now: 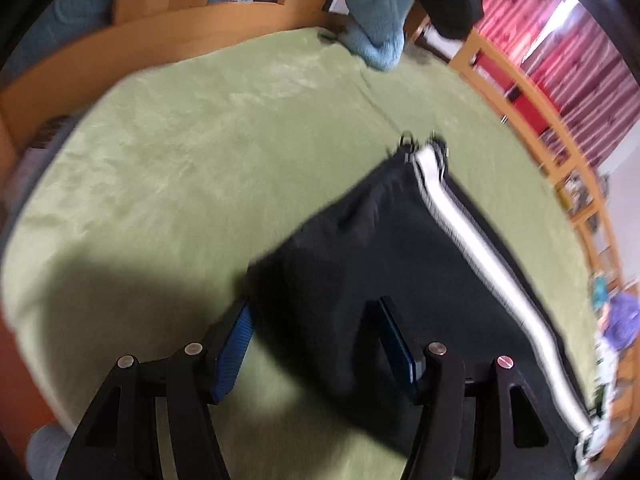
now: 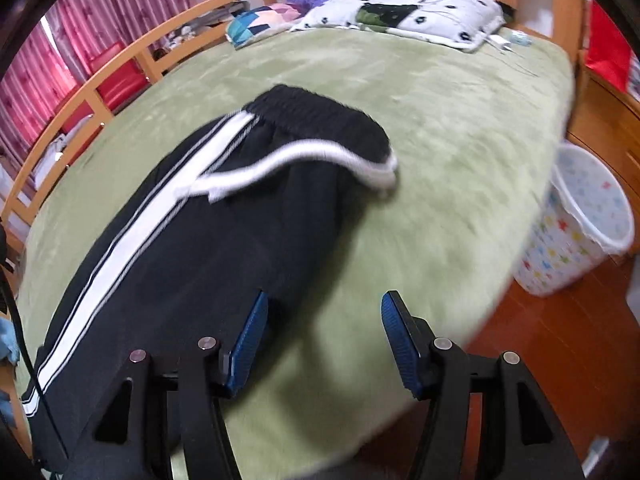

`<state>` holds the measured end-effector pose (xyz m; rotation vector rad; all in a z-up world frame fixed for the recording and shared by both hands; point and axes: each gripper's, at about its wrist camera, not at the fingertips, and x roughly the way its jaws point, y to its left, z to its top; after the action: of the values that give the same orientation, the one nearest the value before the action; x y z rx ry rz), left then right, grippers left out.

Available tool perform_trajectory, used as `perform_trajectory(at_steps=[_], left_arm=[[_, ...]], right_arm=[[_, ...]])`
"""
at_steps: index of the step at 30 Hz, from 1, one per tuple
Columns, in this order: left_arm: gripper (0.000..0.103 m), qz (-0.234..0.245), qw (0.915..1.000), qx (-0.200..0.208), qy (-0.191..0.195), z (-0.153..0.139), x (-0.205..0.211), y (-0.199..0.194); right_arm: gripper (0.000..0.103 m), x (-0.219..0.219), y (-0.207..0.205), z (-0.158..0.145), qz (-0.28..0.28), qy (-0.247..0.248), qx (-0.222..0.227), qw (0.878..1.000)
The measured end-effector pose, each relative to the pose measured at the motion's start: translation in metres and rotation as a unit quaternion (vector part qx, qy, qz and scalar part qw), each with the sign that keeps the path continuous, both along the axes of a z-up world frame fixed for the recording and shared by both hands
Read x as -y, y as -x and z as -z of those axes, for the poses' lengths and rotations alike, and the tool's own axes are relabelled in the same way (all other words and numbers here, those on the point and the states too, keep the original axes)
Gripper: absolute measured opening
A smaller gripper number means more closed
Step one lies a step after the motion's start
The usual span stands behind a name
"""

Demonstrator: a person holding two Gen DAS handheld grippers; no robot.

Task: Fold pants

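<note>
black pants [image 2: 192, 240] with the white stripe are lying flat on my green blanket [image 1: 160, 152], I'm hovering my left gripper [image 1: 314, 320] and right gripper [image 2: 324, 320] over them, both jaws gaping, gripping nothing

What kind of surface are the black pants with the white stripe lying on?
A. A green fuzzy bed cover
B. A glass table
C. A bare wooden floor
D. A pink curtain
A: the pants lie spread on the green fuzzy bed cover, with a pillow at its far end.
</note>
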<state>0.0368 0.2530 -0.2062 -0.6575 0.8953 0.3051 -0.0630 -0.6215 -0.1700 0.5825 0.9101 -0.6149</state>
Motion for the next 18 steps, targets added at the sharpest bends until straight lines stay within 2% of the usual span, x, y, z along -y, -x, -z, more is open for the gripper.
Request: perform_trajectory(at_steps=[3,5,6,10,13,15,18], left_arm=[[0.048,0.0,0.999,0.02,0.04,0.006,-0.012,-0.014],[0.027,0.008,0.998,0.027,0.056,0.01,-0.015,-0.02],[0.021,0.017,0.997,0.032,0.069,0.01,-0.016,-0.021],[0.018,0.027,0.9947,0.056,0.082,-0.008,-0.016,-0.019],[0.018,0.043,0.9959,0.07,0.039,-0.041,-0.002,-0.019],[0.018,0.059,0.9948,0.083,-0.004,-0.07,0.017,-0.021],[0.018,0.091,0.9873,0.106,-0.075,-0.117,0.06,-0.026]], right_arm=[[0.059,-0.027,0.023,-0.004,0.021,-0.023,0.012,0.999],[0.059,-0.039,0.02,-0.008,0.023,-0.028,0.021,0.999],[0.059,-0.045,0.015,-0.01,0.02,-0.026,0.021,0.999],[0.059,-0.072,-0.011,-0.019,-0.02,-0.015,0.022,0.999],[0.059,-0.091,-0.023,-0.029,-0.053,0.013,0.025,0.998],[0.059,-0.102,-0.029,-0.035,-0.081,0.03,0.029,0.996],[0.059,-0.11,-0.032,-0.04,-0.115,0.051,0.031,0.992]])
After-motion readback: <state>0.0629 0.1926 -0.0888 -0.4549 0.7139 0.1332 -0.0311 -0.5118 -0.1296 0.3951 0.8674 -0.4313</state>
